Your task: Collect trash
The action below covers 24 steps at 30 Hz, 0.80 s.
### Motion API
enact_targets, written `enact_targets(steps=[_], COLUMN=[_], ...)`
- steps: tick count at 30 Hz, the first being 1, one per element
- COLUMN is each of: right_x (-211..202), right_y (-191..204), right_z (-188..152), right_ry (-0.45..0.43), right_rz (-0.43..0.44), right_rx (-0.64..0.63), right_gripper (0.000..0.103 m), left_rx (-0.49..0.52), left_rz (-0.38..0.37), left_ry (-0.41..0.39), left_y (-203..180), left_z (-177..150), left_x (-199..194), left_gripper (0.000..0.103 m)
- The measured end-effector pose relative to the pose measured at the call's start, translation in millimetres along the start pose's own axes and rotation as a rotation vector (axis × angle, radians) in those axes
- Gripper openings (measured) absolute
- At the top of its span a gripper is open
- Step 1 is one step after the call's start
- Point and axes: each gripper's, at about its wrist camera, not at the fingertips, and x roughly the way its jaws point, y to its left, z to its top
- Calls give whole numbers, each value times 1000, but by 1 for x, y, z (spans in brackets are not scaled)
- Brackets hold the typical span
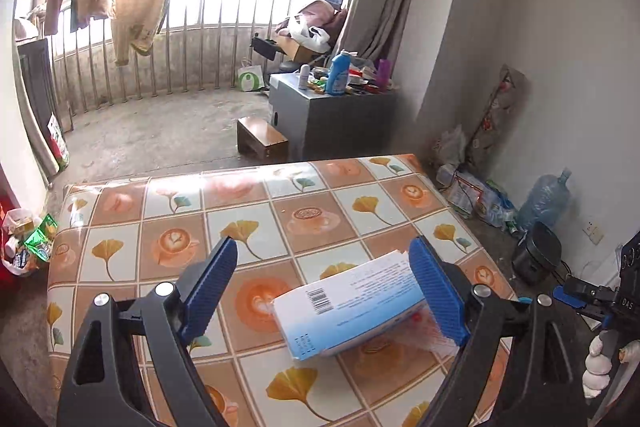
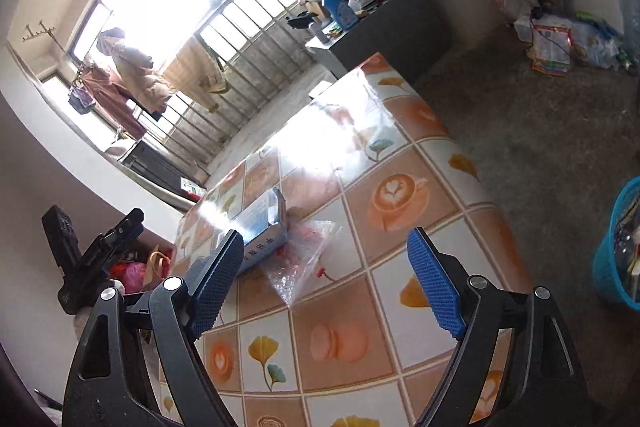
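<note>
Left gripper: jaws spread wide, nothing clamped. It hangs over the table, which carries a checked cloth printed with leaves and coffee cups. A white-and-blue box lies flat on the cloth in the gap between the pads, toward the 3 o'clock pad, which overlaps its far end in the left wrist view; contact cannot be confirmed. A clear plastic bag with red print shows beside the box's lower right edge.

Right gripper: jaws spread wide, nothing clamped. In its view the box sits at 11 o'clock from the gap, partly behind the left pad. The bag lies crumpled just beside the box, touching it, on the cloth.

A blue basket stands on the floor at 3 o'clock in the right wrist view, well apart from the table. It holds assorted items.

A gloved hand appears at 4 o'clock in the left wrist view, on the right gripper's handle.
</note>
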Motion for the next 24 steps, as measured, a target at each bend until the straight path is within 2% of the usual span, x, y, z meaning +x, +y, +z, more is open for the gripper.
enact_targets(steps=[2,4,5,7,9,11,15,17,21,23,24], right_x=[22,42,51,62,70,77,89,93,99,102,103], right_y=[13,23,27,36,41,34,12,0,-5,-3,-1], right_z=[-1,-1,0,1,3,4,5,5,-3,-5,-9], right_ry=[54,96,105,94,75,98,123,133,174,211,230], right_rz=[40,43,13,-65,-139,-175,-240,-235,-202,-154,-140], right_rx=[-5,-14,-30,-101,-180,-196,-144,-89,-80,-70,-67], right_gripper=[75,68,66,64,64,64,46,44,40,32,25], left_rx=[-32,-45,-45,-36,-15,5,35,39,34,37,27], left_rz=[18,24,19,-8,-39,-55,-89,-83,-116,-149,-175], left_ry=[28,60,75,97,122,145,220,251,317,347,364], left_y=[22,34,36,38,29,25,20,21,27,28,30], left_z=[-10,-17,-20,-21,-18,-14,-14,-18,-32,-40,-45], left_x=[8,20,27,44,64,86,133,148,151,139,132], left_gripper=[80,70,64,58,55,52,38,32,31,31,31])
